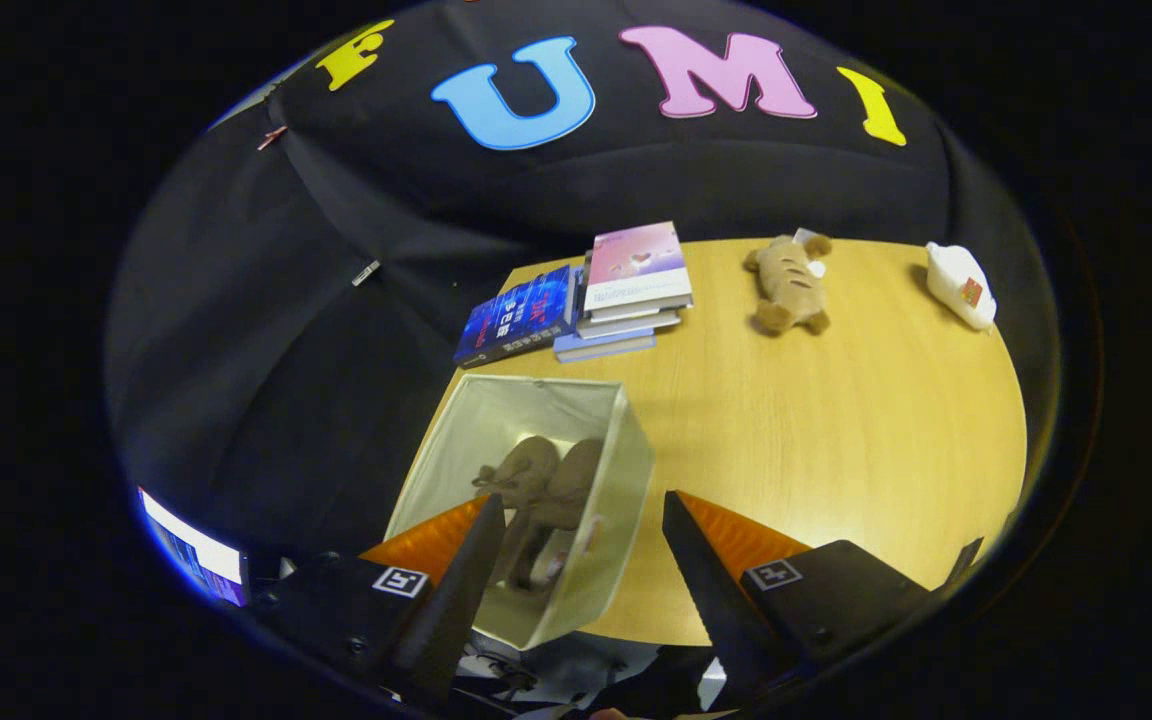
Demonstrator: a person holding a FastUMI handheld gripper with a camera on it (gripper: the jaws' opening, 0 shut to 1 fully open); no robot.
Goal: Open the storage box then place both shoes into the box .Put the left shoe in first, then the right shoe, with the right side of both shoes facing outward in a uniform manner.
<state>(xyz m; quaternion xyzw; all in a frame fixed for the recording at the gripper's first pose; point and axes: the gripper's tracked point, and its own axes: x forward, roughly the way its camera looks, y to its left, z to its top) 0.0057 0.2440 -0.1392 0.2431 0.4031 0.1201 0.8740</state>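
Shoes were both sitting in the storage box already, two brownish ones side by side, toes pointing toward the far wall of the box. Couldn't tell which side of them faced outward from this angle. The box was a pale fabric one, open on top, parked at the near corner of the wooden table.

The gripper hung above the box with its fingers spread wide apart and nothing held between them; one finger overlapped the box's near end, the other sat just off the box's side over bare table. Each finger carried a small square black-and-white marker tag.

Beyond the box, a stack of books with a pink cover on top, and a blue book leaning beside it. The blue one had some lettering on the cover, too small and warped for me to read. Further out from the box, a tan plush toy, and well past that a white object with a small red label, unreadable.
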